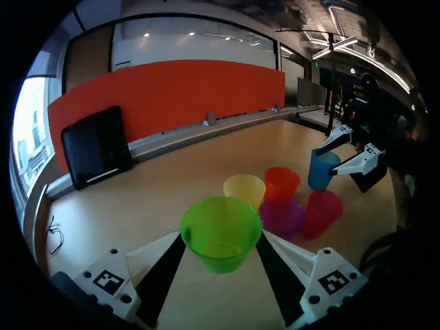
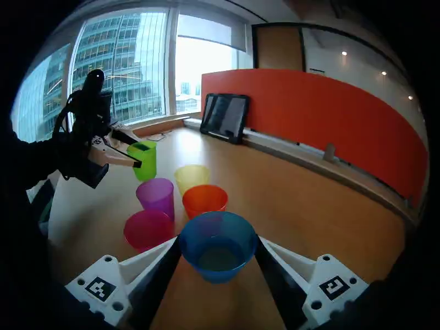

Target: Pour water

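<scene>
Plastic, thin and translucent, makes up every cup here, so each is probably very light and a little springy in the wall. The left gripper (image 1: 220, 237) has its fingers closed on the green cup (image 1: 221, 223), one on each side just under the rim, holding it upright above the counter (image 1: 165, 187). The right gripper (image 2: 218, 240) clasps the blue cup (image 2: 218, 236) the same way, with a shallow pool of what looks like water (image 2: 218, 258) in its bottom. Whether the green cup holds any I cannot tell. A yellow cup (image 1: 244, 190), orange cup (image 1: 281, 182), purple cup (image 1: 281, 217) and pink cup (image 1: 322, 212) stand close together on the counter between the two grippers. Smooth tapered sides would likely slide out of a slack grip, while a hard squeeze would probably buckle the wall. A hold high up, where the rim stiffens it, seems soundest. So little water adds scarcely any weight, so tipping should need only a slow roll of the hand.
</scene>
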Motion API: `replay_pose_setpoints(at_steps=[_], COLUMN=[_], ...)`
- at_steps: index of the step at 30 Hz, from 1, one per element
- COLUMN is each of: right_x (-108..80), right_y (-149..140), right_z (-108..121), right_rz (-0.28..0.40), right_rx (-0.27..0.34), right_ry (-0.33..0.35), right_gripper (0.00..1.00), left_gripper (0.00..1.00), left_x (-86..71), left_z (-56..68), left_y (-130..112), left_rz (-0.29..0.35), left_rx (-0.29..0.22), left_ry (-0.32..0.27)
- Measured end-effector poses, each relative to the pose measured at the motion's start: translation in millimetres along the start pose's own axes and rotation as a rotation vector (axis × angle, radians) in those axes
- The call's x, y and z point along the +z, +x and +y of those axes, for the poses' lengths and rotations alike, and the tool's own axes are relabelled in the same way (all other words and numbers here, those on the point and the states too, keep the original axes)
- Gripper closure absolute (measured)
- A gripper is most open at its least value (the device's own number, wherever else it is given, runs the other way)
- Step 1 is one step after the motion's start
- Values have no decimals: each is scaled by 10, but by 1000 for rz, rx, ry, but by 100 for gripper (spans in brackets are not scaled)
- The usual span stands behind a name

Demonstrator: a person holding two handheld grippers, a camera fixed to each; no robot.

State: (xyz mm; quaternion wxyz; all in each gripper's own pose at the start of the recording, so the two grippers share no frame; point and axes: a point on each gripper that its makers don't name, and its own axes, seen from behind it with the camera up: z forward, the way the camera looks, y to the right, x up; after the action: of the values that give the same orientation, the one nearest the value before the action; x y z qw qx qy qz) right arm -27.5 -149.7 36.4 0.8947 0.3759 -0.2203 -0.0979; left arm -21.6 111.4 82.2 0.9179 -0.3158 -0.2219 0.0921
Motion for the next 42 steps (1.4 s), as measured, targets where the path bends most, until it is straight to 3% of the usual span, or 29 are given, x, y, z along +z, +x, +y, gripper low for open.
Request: replay_pose_setpoints(at_steps=[14, 30, 42], right_x=[-412, -701, -775], right_y=[650, 1223, 1457], right_z=[-154, -374, -427], right_rz=[154, 298, 349], right_rx=[-21, -42, -27], right_ry=[-32, -45, -36], right_gripper=[7, 7, 7], left_gripper=[14, 14, 14], left_x=[-464, -900, -993], left_z=[160, 483, 639], left_y=[528, 943, 1073], left_rz=[147, 290, 363], left_rx=[17, 43, 40], left_ry=[17, -12, -36])
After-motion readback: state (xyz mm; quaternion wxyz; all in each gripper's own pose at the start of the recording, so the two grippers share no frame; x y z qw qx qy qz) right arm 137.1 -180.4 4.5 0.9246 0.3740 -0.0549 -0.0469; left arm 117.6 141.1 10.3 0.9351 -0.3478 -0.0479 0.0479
